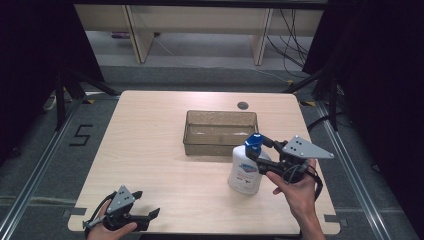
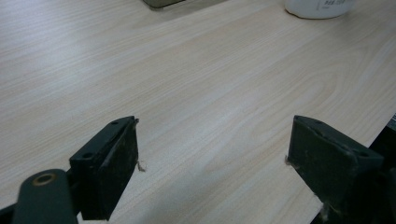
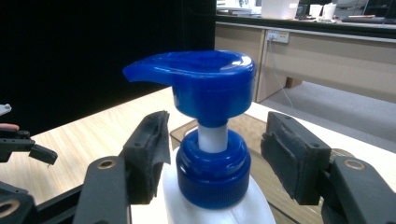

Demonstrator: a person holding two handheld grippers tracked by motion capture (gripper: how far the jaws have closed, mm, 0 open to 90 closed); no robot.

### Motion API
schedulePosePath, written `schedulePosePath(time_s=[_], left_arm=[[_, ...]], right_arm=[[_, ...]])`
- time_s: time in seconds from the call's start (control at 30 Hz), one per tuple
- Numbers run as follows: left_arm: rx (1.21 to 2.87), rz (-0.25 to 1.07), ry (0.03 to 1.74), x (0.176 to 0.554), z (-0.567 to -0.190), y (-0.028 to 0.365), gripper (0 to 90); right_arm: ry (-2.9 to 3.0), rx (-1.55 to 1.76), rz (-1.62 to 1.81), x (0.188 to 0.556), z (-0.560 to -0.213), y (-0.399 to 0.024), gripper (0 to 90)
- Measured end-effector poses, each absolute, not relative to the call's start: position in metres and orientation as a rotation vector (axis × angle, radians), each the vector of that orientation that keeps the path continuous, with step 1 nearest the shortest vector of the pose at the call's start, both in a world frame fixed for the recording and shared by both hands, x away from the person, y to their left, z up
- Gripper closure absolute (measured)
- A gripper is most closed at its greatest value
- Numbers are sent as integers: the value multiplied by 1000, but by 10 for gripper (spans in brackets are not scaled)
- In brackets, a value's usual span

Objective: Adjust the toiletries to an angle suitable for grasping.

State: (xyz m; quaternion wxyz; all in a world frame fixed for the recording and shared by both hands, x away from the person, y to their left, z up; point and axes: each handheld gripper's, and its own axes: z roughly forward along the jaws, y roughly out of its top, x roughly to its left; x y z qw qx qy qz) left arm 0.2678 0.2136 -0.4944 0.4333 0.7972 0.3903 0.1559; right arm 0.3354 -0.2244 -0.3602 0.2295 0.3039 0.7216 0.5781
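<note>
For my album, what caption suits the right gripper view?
Open right gripper straddling the blue collar of a pump bottle, not yet clamped.

The pump bottle (image 1: 245,169) stands on the table (image 1: 150,150) just before the tray (image 1: 220,132), toward its right end

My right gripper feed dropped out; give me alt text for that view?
The right tongs stand open around the blue collar of a white plastic pump bottle, one black padded jaw on each side, neither clearly touching. Its blue pump head rises above, spout pointing left, and a clear brown plastic tray lies behind.
</note>
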Motion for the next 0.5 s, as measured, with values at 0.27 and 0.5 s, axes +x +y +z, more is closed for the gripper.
schedulePosePath(time_s=[0.27, 0.5], left_arm=[[1968, 386, 982, 268, -495, 213, 156], [1964, 382, 981, 267, -496, 213, 156]], right_arm=[[1985, 835, 1597, 340, -360, -223, 450], [1977, 810, 1617, 343, -360, -221, 519]])
